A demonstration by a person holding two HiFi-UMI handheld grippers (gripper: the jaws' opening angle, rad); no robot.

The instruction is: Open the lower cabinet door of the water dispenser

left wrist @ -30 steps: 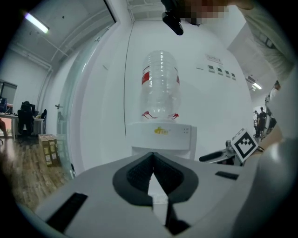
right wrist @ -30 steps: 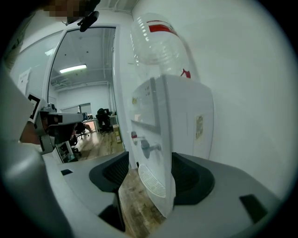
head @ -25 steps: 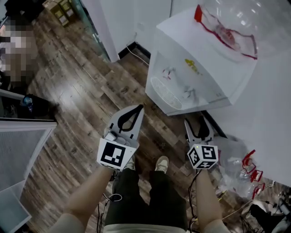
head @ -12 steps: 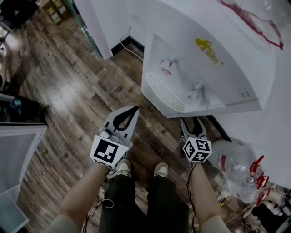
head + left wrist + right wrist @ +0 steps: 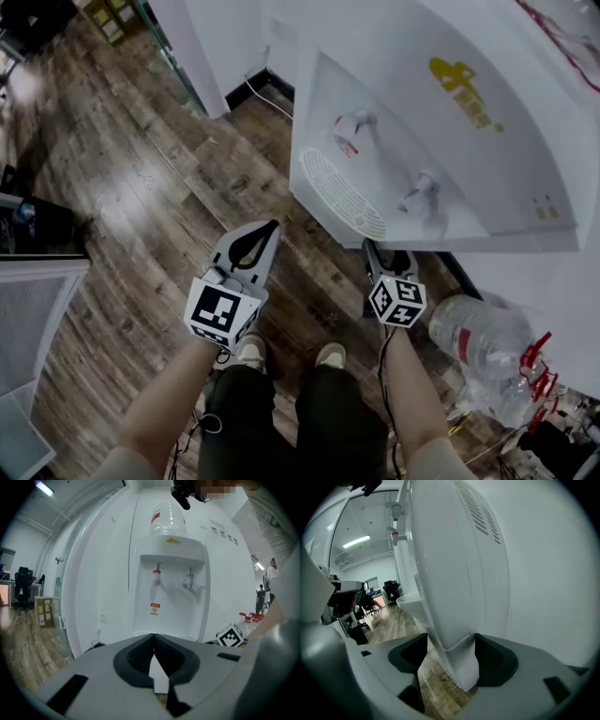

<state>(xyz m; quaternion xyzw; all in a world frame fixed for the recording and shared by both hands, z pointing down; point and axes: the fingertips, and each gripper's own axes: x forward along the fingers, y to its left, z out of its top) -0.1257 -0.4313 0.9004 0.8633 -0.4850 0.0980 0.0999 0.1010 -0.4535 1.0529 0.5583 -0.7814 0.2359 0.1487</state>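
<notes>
The white water dispenser (image 5: 422, 122) stands at the upper right of the head view, its red and blue taps above a round drip tray (image 5: 342, 195). From above, its lower cabinet is hidden under the overhang. My right gripper (image 5: 389, 255) reaches under that overhang. In the right gripper view its jaws (image 5: 451, 644) stand open astride a white lower corner edge of the cabinet (image 5: 457, 660), which touches the right jaw. My left gripper (image 5: 272, 225) hangs over the floor left of the dispenser, shut and empty (image 5: 153, 637), facing the dispenser front (image 5: 168, 583).
An empty water bottle (image 5: 478, 337) and red-capped clutter (image 5: 536, 366) lie on the floor at the right. A cable (image 5: 267, 98) runs along the wall base. A grey mesh cabinet (image 5: 37, 309) stands at the left. The person's shoes (image 5: 328, 354) are just behind the grippers.
The view has closed in on the dispenser. My right gripper has moved forward, and its tips are now under the overhang at the cabinet corner. The left gripper has kept its place, shut.
</notes>
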